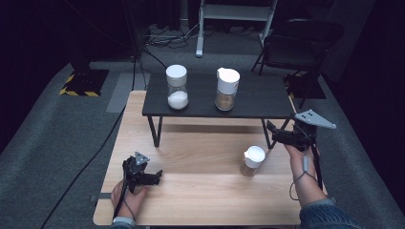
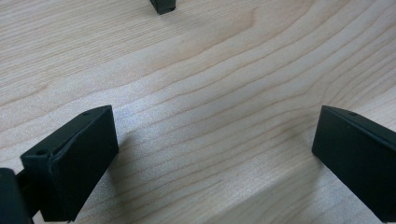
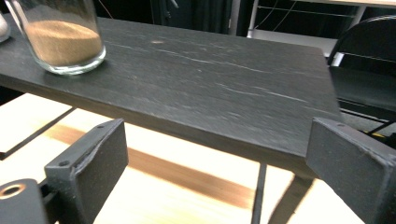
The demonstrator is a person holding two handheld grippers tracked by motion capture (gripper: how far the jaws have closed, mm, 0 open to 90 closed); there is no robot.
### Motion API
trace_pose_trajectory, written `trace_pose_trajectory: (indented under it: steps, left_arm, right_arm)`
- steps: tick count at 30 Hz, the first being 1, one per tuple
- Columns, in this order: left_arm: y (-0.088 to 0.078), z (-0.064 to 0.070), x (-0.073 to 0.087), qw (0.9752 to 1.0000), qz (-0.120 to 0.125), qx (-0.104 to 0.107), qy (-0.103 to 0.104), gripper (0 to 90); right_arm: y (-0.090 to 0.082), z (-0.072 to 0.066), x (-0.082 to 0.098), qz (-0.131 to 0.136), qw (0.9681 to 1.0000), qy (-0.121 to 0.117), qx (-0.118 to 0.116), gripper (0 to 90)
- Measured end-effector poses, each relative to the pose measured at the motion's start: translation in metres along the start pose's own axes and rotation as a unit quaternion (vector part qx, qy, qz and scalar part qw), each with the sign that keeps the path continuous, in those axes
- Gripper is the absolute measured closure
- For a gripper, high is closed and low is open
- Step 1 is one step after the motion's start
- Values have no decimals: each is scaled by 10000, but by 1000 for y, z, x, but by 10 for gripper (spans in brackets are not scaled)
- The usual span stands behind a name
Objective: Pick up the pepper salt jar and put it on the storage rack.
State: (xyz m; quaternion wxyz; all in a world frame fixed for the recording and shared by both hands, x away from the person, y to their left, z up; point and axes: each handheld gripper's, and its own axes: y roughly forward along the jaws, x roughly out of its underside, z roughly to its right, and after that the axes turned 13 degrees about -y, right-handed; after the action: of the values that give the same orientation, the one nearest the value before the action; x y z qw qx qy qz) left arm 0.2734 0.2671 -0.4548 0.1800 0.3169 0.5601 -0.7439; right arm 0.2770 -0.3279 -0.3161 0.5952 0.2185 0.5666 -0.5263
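Note:
A black low shelf [image 1: 258, 98] stands on the light wooden table [image 1: 200, 195]. On the shelf, a glass jar of white powder [image 1: 177, 88] with a white lid stands to the left of a jar of brown powder [image 1: 227, 89] with a white pouring lid. A smaller white-lidded jar of brown powder [image 1: 251, 161] stands on the table at the front right. My right gripper [image 1: 272, 133] is open beside the shelf's right front leg; in its own view the open right gripper [image 3: 219, 140] faces the shelf edge [image 3: 210, 135], with the brown jar [image 3: 60, 39] at the upper left. My left gripper [image 1: 156, 176] rests open near the front left, and the open left gripper [image 2: 215, 126] has bare wood between its jaws.
The shelf stands on thin black legs [image 1: 156, 131], and one leg's foot [image 2: 163, 5] is ahead of the left gripper. A dark folding chair [image 1: 301, 45] and a white metal frame [image 1: 234, 19] stand on the grey floor beyond the table. A cable [image 1: 86, 167] runs along the floor at the left.

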Motion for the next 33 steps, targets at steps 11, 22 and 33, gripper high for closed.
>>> trace_pose_trajectory:
  steps: [11,22,33]
  left_arm:
    - [0,0,0,10000,-5,-8,-12,4]
    - [0,0,0,10000,-1,-6,-8,4]
    - [0,0,0,10000,0,-5,-8,4]
  right_arm:
    - [-12,6,19,-33,9998,142,97,57]
    - [-15,7,43,-131,9997,201,78,51]
    - [-17,9,71,-236,9993,296,46,49]
